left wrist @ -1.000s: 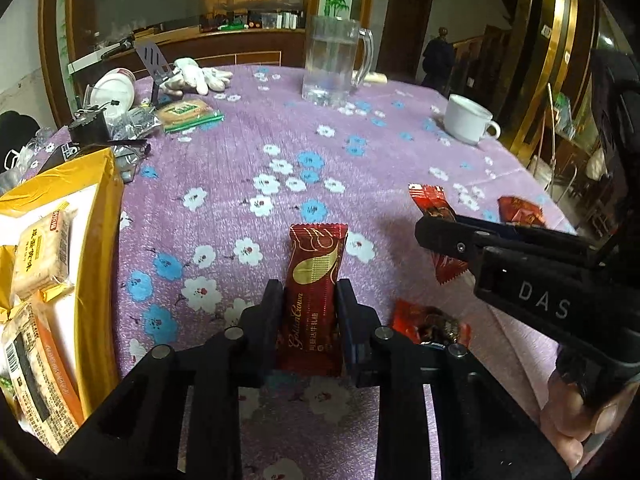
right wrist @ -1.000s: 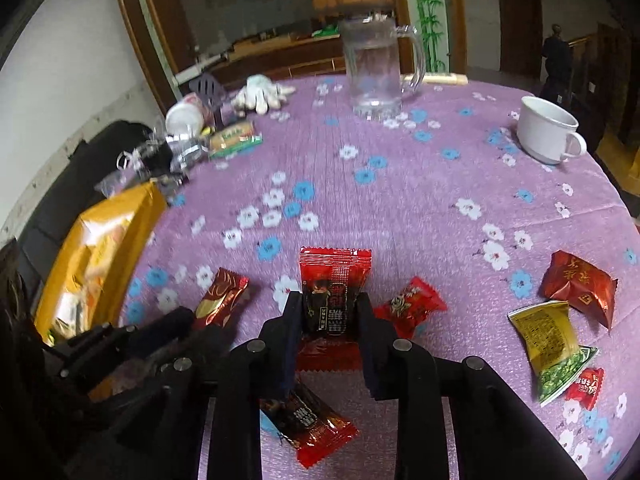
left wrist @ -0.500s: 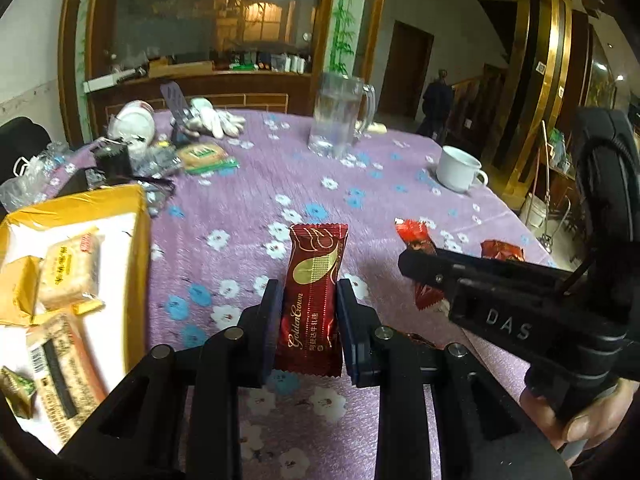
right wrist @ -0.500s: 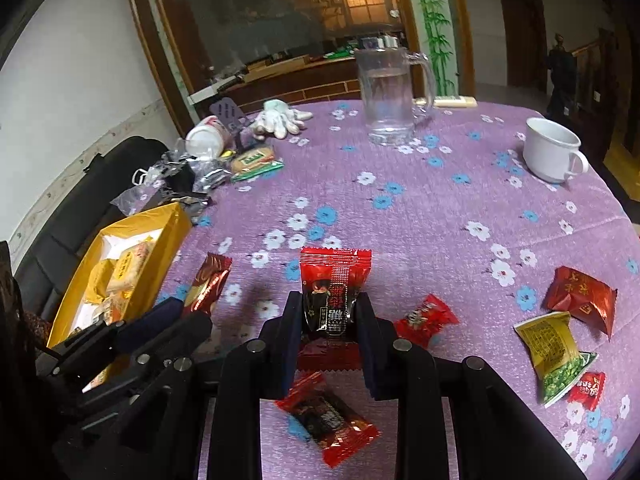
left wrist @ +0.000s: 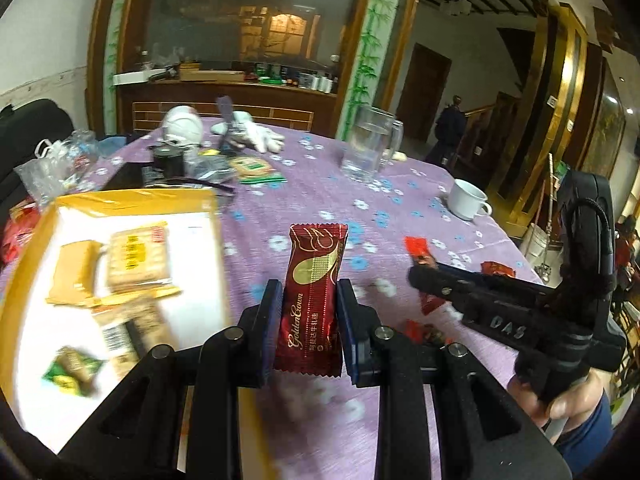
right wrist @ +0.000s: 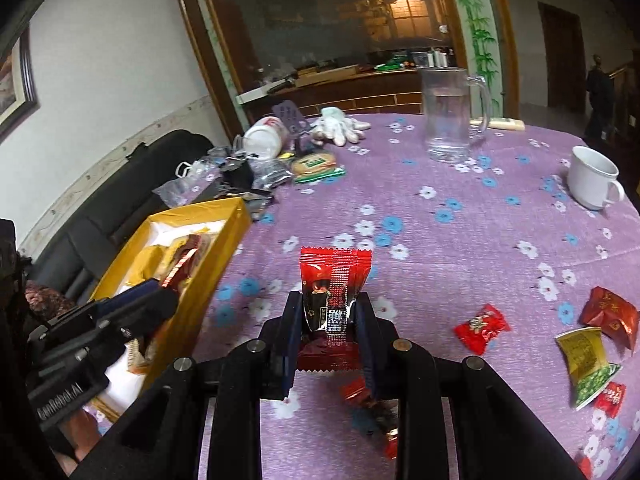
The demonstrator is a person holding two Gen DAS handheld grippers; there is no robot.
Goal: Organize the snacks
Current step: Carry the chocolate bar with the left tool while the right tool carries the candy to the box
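The left gripper (left wrist: 308,320) has its jaws closed narrow on a dark red snack bar (left wrist: 314,300) with a gold emblem; the bar stands upright between the pads, lifted off the surface (left wrist: 320,184), which wears a purple cloth with blue and white flowers. Just to its left sits the yellow box (left wrist: 136,200), open, with a white floor. In it lie 2 pale biscuit packs (left wrist: 136,256), a longer pack with a barcode, and a small green sweet (left wrist: 72,368); that side of the left wrist view is blurred.

The right gripper (right wrist: 329,322) holds a bright red packet (right wrist: 334,292) in jaws pinched close on its lower half, the crimped top edge pointing up. It too is clear of the cloth. Below it on the surface lies another red wrapper (right wrist: 372,400), partly hidden by the gripper's frame.

Loose snacks lie at the right of that view: a small red sweet (right wrist: 482,328), a dark red packet (right wrist: 610,314) and a yellow-green packet (right wrist: 586,362) touching each other, and a tiny red one (right wrist: 610,398) just beside.

Further back stand a glass mug (right wrist: 452,116), a white cup (right wrist: 594,178), a white glove (right wrist: 340,128), a green biscuit pack (right wrist: 316,166) and a heap of clutter.

A hand (left wrist: 560,396) grips the right gripper's handle.
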